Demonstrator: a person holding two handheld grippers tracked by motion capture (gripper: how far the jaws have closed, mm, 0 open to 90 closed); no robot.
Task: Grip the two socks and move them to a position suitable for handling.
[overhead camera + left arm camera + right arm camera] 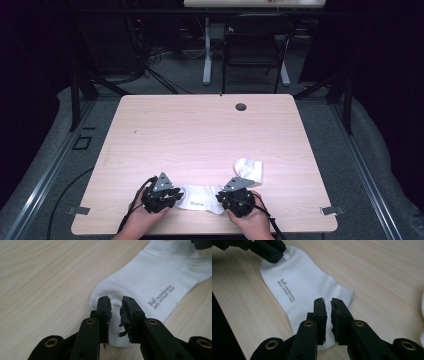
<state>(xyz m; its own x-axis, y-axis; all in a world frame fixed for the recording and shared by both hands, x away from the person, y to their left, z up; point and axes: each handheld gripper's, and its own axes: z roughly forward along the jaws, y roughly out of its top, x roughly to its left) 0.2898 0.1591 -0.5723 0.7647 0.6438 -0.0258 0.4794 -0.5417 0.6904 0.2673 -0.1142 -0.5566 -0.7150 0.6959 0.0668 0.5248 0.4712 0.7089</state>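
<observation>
- Your left gripper (172, 196) sits at the near edge of the table (200, 130), at the left end of the flat white sock (202, 198); in the left gripper view its jaws stand slightly apart over the sock's end (150, 285), a narrow gap between the pads, no cloth pinched that you can see; worn pad lining hangs frayed off the right pad.
- Your right gripper (224, 196) is at the sock's other end; in the right gripper view the jaws are parted by a thin slit above the sock (304, 290); fabric lies under them, not clamped.
- Sock lies flat btw both grippers, near the table's front edge, approx centre.
- Print on the sock: small logo plus two grey lines; top line reads "TECHNOLOGICAL"; second line looks like "ARMOR WITHOUT FEAR", first word too small to be sure.
- Second white sock (248, 170) lies crumpled just behind your right gripper, apart from the flat one; its edge shows at the right of the right gripper view (422, 302).
- Dark round grommet (241, 107) near the table's far edge, well apart from the socks.
</observation>
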